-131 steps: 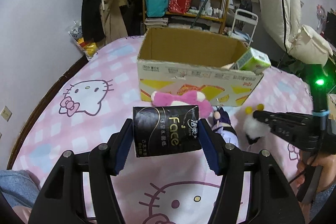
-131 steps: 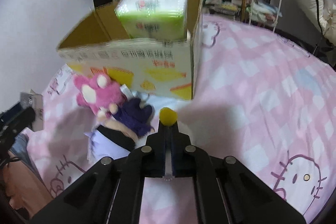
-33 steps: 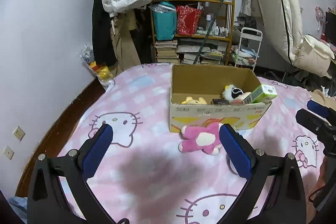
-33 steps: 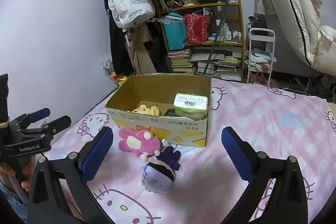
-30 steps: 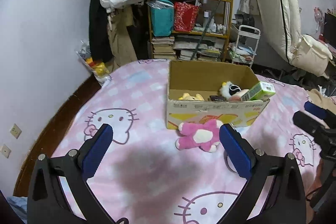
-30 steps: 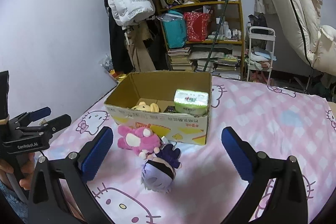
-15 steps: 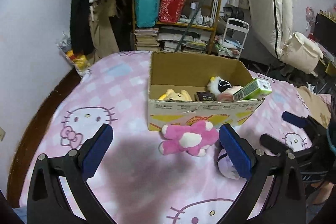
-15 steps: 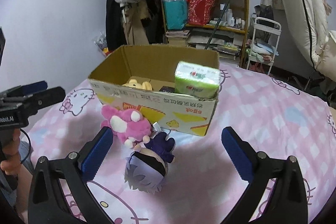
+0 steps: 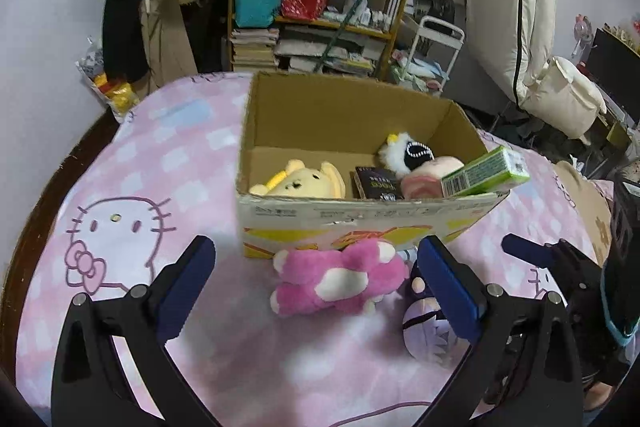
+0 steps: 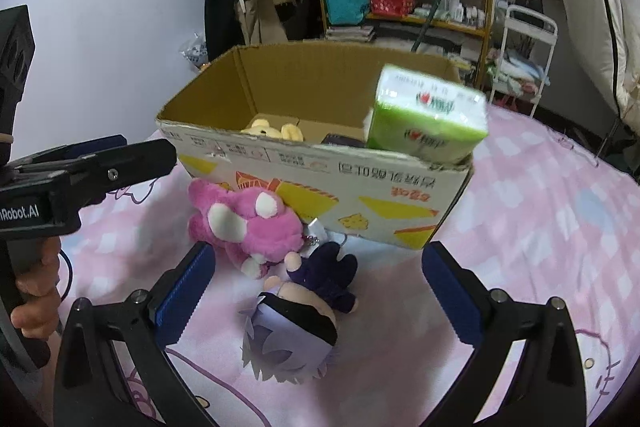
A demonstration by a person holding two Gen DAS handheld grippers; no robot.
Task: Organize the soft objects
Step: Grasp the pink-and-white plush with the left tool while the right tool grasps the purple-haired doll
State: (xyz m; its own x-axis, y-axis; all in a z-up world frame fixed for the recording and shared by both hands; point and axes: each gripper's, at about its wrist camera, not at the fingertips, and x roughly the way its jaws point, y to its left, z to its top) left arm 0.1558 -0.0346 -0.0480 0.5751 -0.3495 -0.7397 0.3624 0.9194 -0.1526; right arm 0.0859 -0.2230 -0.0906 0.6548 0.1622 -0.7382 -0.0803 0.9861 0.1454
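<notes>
Two soft toys left on the bed (image 9: 200, 155), both outside the cardboard box (image 9: 360, 219); pink plush (image 9: 340, 279) lying pressed against the box's front wall, at twelve o'clock between the fingers of the left claw (image 9: 316, 283); left claw spread wide, holding nothing; right claw (image 10: 316, 291) likewise spread and empty, aimed at the purple-haired doll (image 10: 292, 335), which lies on its back at six o'clock from the pink plush and touching it; inside the box already a yellow bear (image 9: 300, 181), a white fluffy toy (image 9: 404, 151), a dark packet (image 9: 376, 183) and a green tissue pack (image 9: 484, 173) propped tilted on the rim at three o'clock. Both remaining toys likely light, squashy and non-slippery; little risk of damage, more of a loose pinch sliding off fur or catching only a limb; best taken across the thick of the body for the pink plush, across the round head for the doll, pads sunk well into the stuffing; small dangling tag or chain between the two, possibly liable to snag; worth lifting each clear of the other before carrying over the rim, toward the open floor at nine o'clock inside the box.
</notes>
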